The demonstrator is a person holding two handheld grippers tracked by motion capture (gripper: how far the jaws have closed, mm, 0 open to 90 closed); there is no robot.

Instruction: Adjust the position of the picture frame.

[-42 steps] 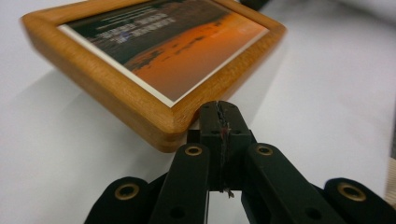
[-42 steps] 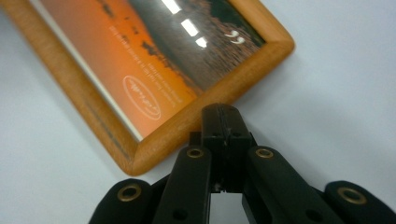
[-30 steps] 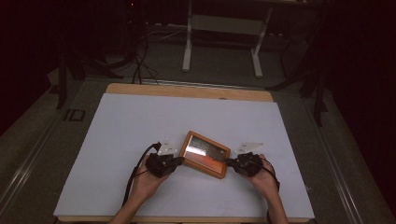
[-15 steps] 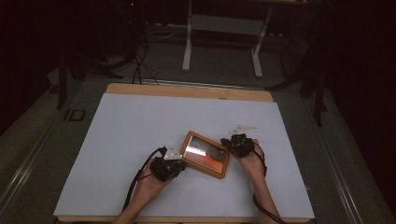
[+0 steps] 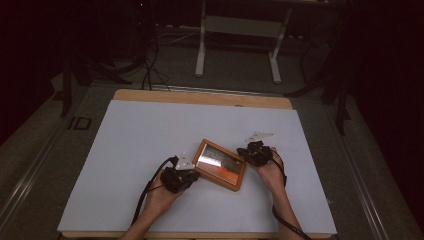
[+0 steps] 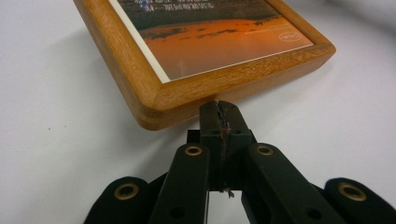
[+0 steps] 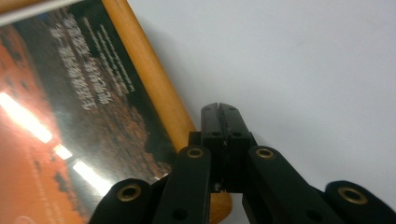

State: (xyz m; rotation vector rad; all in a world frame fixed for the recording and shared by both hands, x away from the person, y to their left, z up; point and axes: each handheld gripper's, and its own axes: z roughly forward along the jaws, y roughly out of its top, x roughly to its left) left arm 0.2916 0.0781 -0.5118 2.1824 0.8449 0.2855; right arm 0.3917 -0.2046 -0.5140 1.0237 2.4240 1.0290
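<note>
A flat picture frame of brown wood (image 5: 220, 164) with an orange picture is laid on the white bench (image 5: 140, 140), near its front edge; the left tongs (image 6: 220, 109) are shut tight with nothing held, tips at the frame's edge; the right tongs (image 7: 220, 112) are shut and empty too, beside its other side.

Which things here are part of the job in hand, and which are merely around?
In the job:
- wooden picture frame, flat on the white table cover
- left gripper, shut, tips at a frame edge
- right gripper, shut, beside the opposite edge

Merely around:
- metal stand on the floor beyond the table
- floor cables
</note>
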